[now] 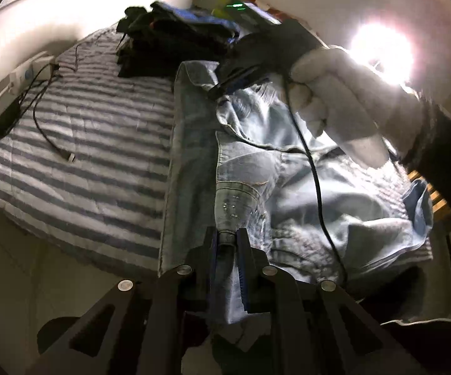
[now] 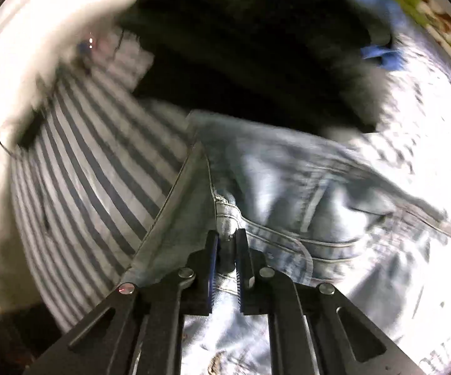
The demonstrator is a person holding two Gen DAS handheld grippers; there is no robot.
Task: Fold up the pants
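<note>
Two tools are pinching the pale blue denim jeans lying along the right edge of the grey-striped bed: the left tool is clamping a bunched fold, the right tool is clamping a stitched seam. Denim is looking heavy, limp, not slippery; seams are offering the firmest hold. Motion blur is smearing the dark folded clothes at the far edge.

The right wrist view is smeared with motion blur: the dark clothes pile at twelve o'clock is a featureless black mass, and the green patterned item at one o'clock cannot be identified. In the left wrist view, lamp glare at two o'clock washes out the wall, and the jeans run under the gloved hand.
</note>
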